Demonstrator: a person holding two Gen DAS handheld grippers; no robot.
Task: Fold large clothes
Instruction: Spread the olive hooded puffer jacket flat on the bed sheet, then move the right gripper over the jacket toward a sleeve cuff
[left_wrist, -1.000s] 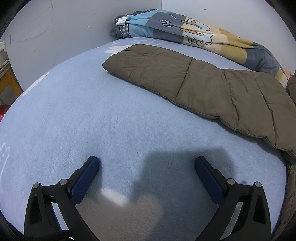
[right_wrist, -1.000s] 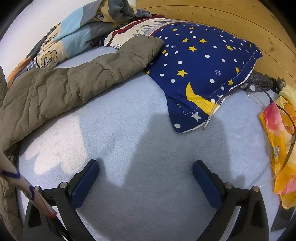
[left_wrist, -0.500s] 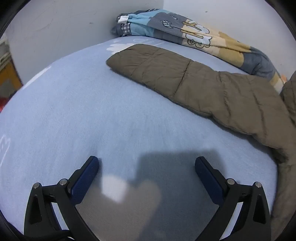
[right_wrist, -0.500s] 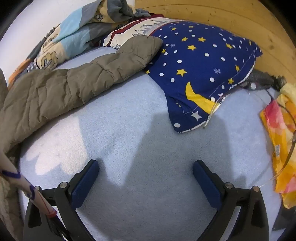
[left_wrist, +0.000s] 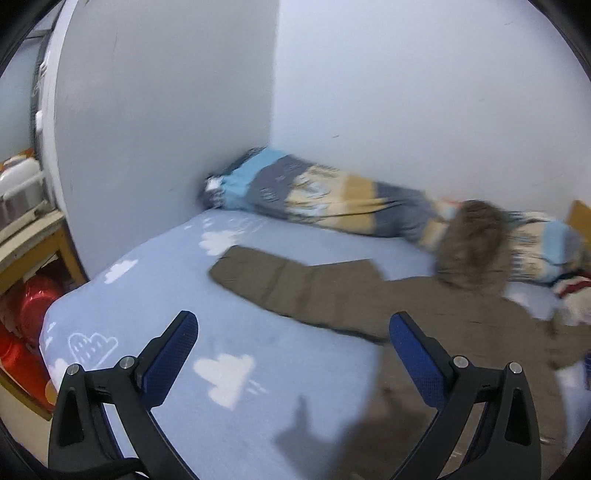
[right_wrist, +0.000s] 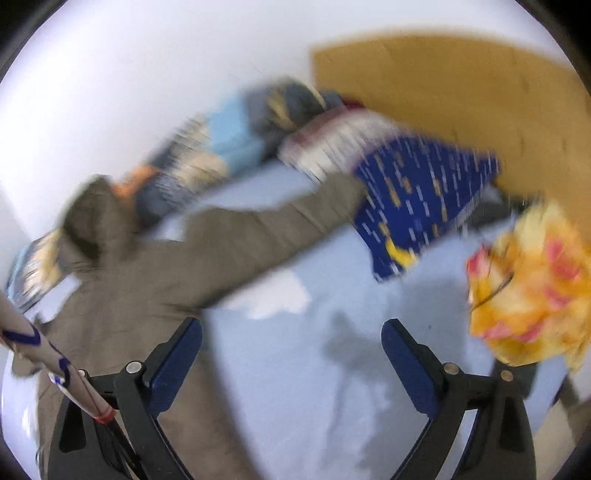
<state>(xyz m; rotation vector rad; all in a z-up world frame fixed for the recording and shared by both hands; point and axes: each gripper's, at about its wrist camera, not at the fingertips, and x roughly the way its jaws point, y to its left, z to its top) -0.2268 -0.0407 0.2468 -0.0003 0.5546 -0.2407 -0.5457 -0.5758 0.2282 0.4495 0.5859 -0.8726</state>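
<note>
A brown padded hooded jacket (left_wrist: 424, 306) lies spread on the light blue bed (left_wrist: 184, 321), one sleeve stretched left and its hood (left_wrist: 472, 247) toward the wall. In the right wrist view the jacket (right_wrist: 147, 269) lies at left, its other sleeve reaching the star-patterned blue pillow (right_wrist: 421, 199). My left gripper (left_wrist: 293, 354) is open and empty above the bed, near the jacket's left side. My right gripper (right_wrist: 291, 358) is open and empty above bare sheet beside the jacket's body. Both views are blurred by motion.
A rolled patterned blanket (left_wrist: 332, 195) lies along the far wall. A yellow and pink cloth (right_wrist: 532, 284) sits at the right of the bed, below a wooden headboard (right_wrist: 461, 88). A wooden shelf with red items (left_wrist: 29, 306) stands left of the bed.
Both grippers have pulled back and risen from the bed, so the whole jacket and the walls now show. Both stay open and empty.
</note>
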